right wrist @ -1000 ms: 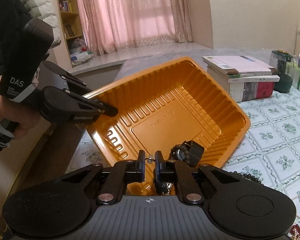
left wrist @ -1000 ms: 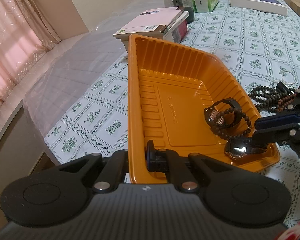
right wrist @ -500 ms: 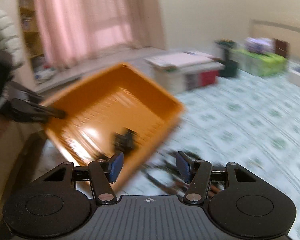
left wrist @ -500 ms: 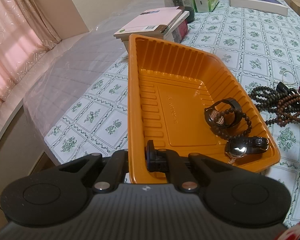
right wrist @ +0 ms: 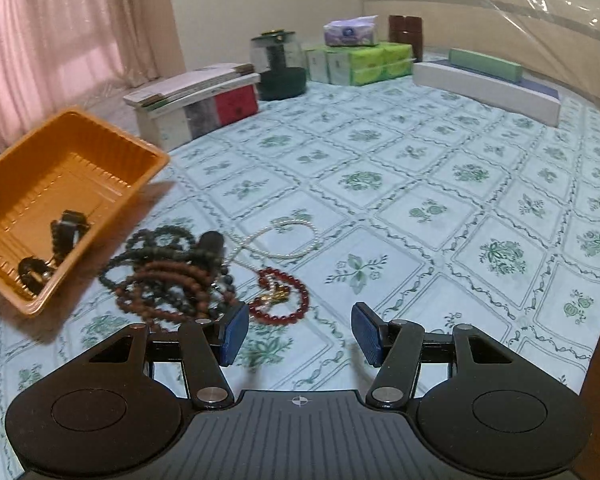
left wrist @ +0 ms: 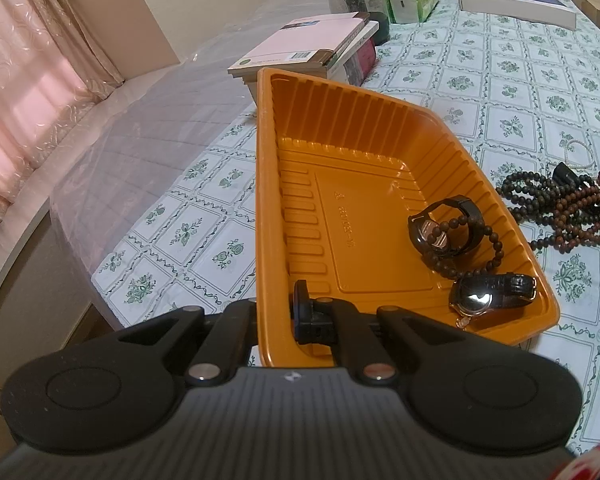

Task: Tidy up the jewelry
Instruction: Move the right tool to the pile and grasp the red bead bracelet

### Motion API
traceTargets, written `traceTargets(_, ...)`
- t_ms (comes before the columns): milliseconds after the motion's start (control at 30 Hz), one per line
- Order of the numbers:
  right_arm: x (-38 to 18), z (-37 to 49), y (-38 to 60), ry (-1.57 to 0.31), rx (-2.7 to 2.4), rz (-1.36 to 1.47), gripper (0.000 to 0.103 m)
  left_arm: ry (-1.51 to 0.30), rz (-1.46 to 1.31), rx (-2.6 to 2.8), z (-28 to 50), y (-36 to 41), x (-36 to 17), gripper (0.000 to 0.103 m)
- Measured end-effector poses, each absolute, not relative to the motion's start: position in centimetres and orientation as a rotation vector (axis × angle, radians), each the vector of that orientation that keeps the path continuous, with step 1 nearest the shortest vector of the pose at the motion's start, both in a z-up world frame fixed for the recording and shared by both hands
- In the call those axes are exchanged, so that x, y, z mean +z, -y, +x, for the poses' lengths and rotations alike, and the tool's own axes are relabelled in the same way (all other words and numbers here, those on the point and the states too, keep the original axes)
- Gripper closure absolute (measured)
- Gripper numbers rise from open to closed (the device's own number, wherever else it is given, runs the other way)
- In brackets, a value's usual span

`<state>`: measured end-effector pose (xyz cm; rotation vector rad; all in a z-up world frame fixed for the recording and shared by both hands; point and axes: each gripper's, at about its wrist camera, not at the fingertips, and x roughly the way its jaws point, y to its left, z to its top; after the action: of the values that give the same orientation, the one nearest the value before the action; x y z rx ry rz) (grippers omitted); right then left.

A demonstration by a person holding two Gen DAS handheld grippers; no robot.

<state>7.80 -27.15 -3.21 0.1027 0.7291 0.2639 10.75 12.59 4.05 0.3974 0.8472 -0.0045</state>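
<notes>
My left gripper (left wrist: pixel 278 312) is shut on the near rim of the orange tray (left wrist: pixel 268 208), holding it tilted. In the tray lie a black watch (left wrist: pixel 446 226), a dark bead bracelet (left wrist: pixel 488 252) and a shiny-faced watch (left wrist: pixel 492 292). The tray also shows in the right wrist view (right wrist: pixel 112 136). My right gripper (right wrist: pixel 300 334) is open and empty, just above the tablecloth. Ahead of it lie a red bead bracelet (right wrist: pixel 288 296), a tangle of dark and brown bead strands (right wrist: pixel 168 276) and a white pearl strand (right wrist: pixel 284 248).
A stack of books (right wrist: pixel 196 100) stands behind the tray. A dark jar (right wrist: pixel 278 64), green tissue boxes (right wrist: pixel 360 60) and a long white box (right wrist: pixel 484 88) line the back of the table. The table's edge drops off at left (left wrist: pixel 80 264).
My right gripper left the shiny watch in the tray, opened, and swung right out of the tray to the bead pile. The left gripper and tray stayed still.
</notes>
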Motion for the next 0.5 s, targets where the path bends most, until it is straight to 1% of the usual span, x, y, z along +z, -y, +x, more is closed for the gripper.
traceTargets(33,-3.3,7.9,27.1,-0.728,0.261,0.102,0.045,-0.848,0.399,-0.004,10.8,-12.5,4.1,0.101)
traceTargets(100,-3.5,8.5,27.1,-0.73,0.255,0.101,0.054,-0.849,0.401,-0.004,10.8,-12.5,4.2,0.101)
traceTargets(133,-3.8,8.8,27.1,-0.736,0.255,0.1,0.063,-0.85,0.403,-0.004,10.8,-12.5,4.2,0.101)
traceTargets(167,-3.9,9.2,27.0,-0.744,0.253,0.097,0.068,-0.85,0.404,-0.004,10.8,-12.5,4.2,0.101)
traceTargets(200,-4.2,9.6,26.9,-0.747,0.248,0.092,0.069,-0.851,0.405,-0.004,10.8,-12.4,4.2,0.101)
traceTargets(267,-4.5,10.3,26.7,-0.754,0.235,0.073,0.076,-0.852,0.406,-0.003,10.8,-12.4,4.2,0.101)
traceTargets(367,-5.2,11.3,26.3,-0.781,0.232,0.063,0.083,-0.853,0.408,-0.002,10.8,-12.4,4.2,0.101)
traceTargets(500,-5.8,12.1,25.7,-0.793,0.244,0.036,0.085,-0.853,0.407,-0.002,10.8,-12.4,4.2,0.101)
